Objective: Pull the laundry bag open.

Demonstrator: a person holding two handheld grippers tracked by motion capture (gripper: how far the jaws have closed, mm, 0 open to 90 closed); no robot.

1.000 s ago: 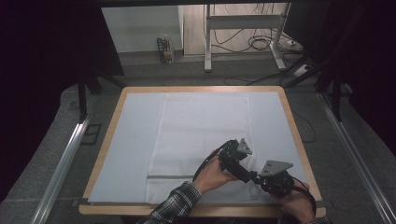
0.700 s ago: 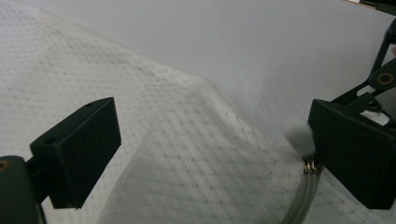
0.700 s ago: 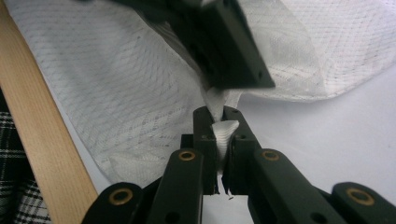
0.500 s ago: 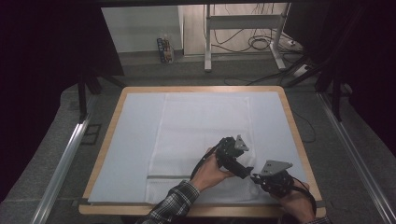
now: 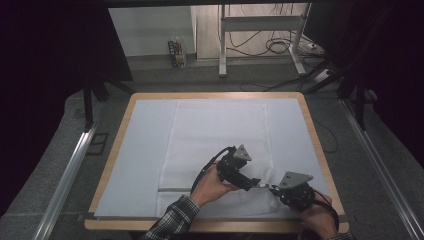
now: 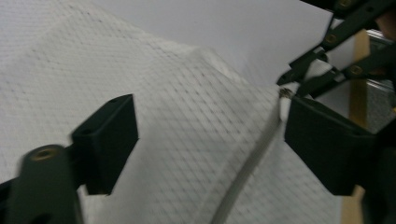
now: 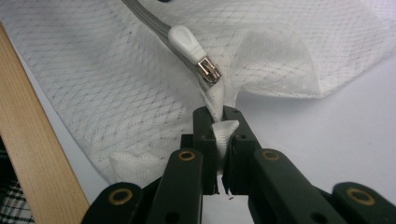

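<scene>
I hold the end of a white mesh laundry bag (image 5: pixel 217 145) pinched in the right gripper (image 7: pixel 219 123), its jaws clamped tight on a fold of the fabric just below the zipper pull (image 7: pixel 189 43). The pull, white plastic with a small metal tab, lies just ahead of those fingertips, at the end of the grey zipper tape (image 7: pixel 149 21) that runs away across the bag.

The left gripper (image 6: pixel 205 135) comes in from the other side with its jaws apart and nothing pressed between them; they have just been closing. The mesh and the zipper line (image 6: pixel 247 172) lie beneath the gap, and the pull end sits by the tip of its right-hand finger (image 6: pixel 327 149), close to where my other gripper holds the cloth.

From above, the bag lies flat on the pale mat of the wooden-edged table (image 5: pixel 310 125), both grippers meeting at its near right corner.

To do this well, I judge the right grip should stay firm and low so the tape stays taut. The left jaws need to centre on the pull itself, not the mesh, then close squarely on the plastic tab. Catching loose fabric would jam the slider; pulling along the tape line, not upward, should let it run.
</scene>
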